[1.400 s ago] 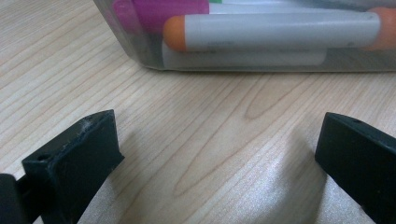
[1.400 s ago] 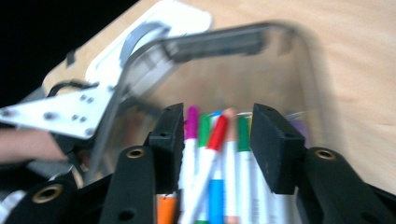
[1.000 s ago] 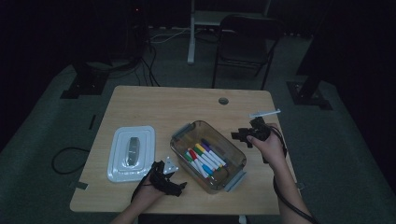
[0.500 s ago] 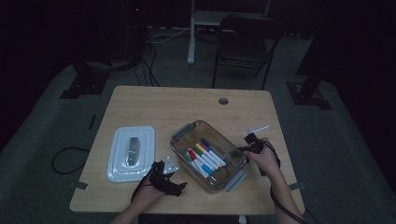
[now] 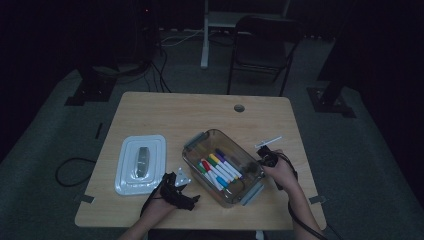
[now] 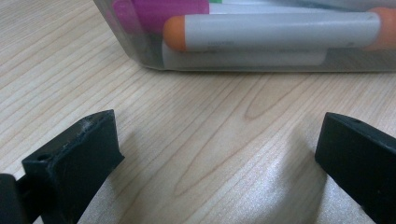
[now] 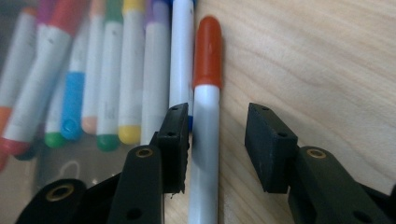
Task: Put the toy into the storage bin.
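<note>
The right gripper (image 7: 217,140) has two black, blocky jaws with small screw holes, standing apart by a moderate gap. Between them lies a marker with an orange-red cap (image 7: 207,116): a smooth white barrel and a rounded glossy cap. The left jaw is touching or almost touching the barrel; the right jaw is clearly off it. This marker lies at the edge of the row of markers (image 7: 107,84), whose caps are green, blue, yellow, purple and orange, all with white round barrels. To its right is bare light wood with fine grain.

In the high view the right gripper (image 5: 266,159) is over the right end of the clear rectangular container (image 5: 196,141), which has handles at both ends and holds the markers.

The left gripper (image 6: 219,149) has its matte black jaws wide apart, with nothing between them, low over the wooden table (image 5: 165,110). Just in front is the container's rounded transparent wall (image 6: 154,58), and behind it an orange-capped marker (image 6: 275,30).

Left of the container, a white rectangular lid (image 5: 129,175) lies flat. A folding chair (image 5: 262,55) stands behind the table.
</note>
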{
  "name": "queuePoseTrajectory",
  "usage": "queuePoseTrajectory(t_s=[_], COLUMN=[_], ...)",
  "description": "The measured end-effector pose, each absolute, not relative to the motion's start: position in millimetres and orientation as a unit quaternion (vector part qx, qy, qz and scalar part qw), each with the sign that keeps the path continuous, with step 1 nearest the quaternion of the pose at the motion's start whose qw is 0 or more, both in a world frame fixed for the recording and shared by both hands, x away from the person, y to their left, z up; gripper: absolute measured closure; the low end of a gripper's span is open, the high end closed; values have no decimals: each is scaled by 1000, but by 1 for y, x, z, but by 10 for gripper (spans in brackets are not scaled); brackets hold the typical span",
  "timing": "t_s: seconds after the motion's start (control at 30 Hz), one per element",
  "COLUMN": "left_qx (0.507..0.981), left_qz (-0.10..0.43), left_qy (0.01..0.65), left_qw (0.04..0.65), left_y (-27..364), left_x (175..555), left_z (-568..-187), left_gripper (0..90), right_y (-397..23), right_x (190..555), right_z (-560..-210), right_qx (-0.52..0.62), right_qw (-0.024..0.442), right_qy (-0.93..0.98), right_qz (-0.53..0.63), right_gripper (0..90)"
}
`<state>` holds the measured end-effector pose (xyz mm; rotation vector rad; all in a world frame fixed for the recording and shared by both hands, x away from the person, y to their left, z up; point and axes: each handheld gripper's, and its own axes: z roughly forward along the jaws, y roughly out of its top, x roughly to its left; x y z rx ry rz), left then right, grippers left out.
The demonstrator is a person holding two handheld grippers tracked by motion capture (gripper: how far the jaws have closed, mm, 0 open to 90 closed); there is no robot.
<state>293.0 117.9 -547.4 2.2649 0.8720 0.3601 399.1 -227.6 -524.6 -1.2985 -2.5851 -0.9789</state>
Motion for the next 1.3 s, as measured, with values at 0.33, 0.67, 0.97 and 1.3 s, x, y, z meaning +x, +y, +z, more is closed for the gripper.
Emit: queuePoseTrajectory(t_s=[0.33, 0.67, 0.97, 1.3], left_qx=[869, 870, 869, 870], left_qz=[138, 139, 139, 138], left_qy=[334, 334, 334, 334], left_qw=[337, 337, 337, 336], left_y=[118, 118, 118, 118], left_x=[293, 293, 293, 293], left_z=[-547, -547, -547, -547], left_gripper=[5, 5, 5, 5], right_y=[-235, -244, -216, -160], right_x=[405, 409, 395, 365], right_z=[-514, -454, -401, -381], right_qx=[-483, -476, -428, -342], right_qw=[1, -18, 1, 25], right_qy=[-823, -802, -806, -841], right_qz=[-298, -360, -409, -418], right_gripper=[763, 763, 763, 763])
